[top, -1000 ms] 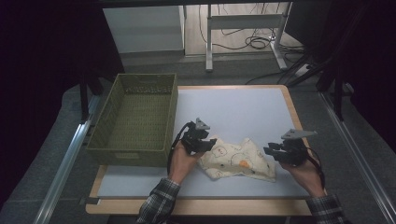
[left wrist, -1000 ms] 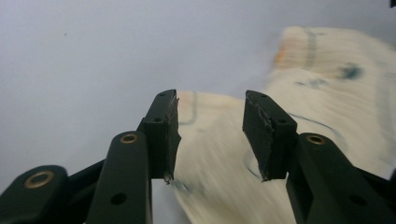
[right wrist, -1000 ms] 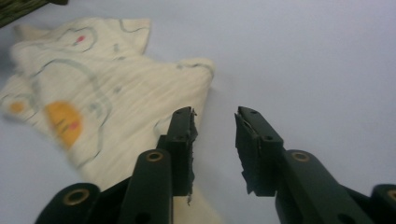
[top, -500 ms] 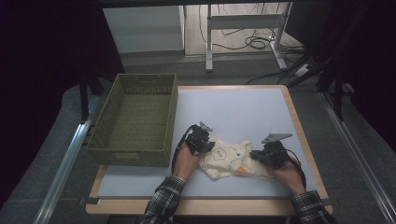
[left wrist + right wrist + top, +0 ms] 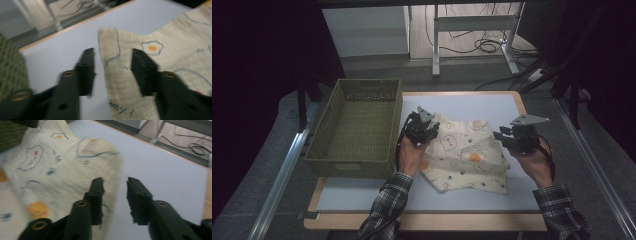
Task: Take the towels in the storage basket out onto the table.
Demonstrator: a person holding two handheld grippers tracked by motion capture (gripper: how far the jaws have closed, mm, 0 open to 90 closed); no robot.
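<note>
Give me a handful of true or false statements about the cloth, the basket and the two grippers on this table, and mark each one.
1. The cream printed cloth lies flat on the table, to the right of the green basket. True.
2. The green basket holds a folded cloth. False: its inside is bare.
3. The left gripper has its jaws apart, with the cloth's edge below the gap and nothing pinched. True; the jaws have just been opening.
4. The right gripper is clamped on a corner of the cloth. False: its jaws stand apart over the cloth's edge and the table, gripping nothing; they too have just been opening.
5. The cloth is plain white. False: it is printed with fried eggs and outlined shapes.
</note>
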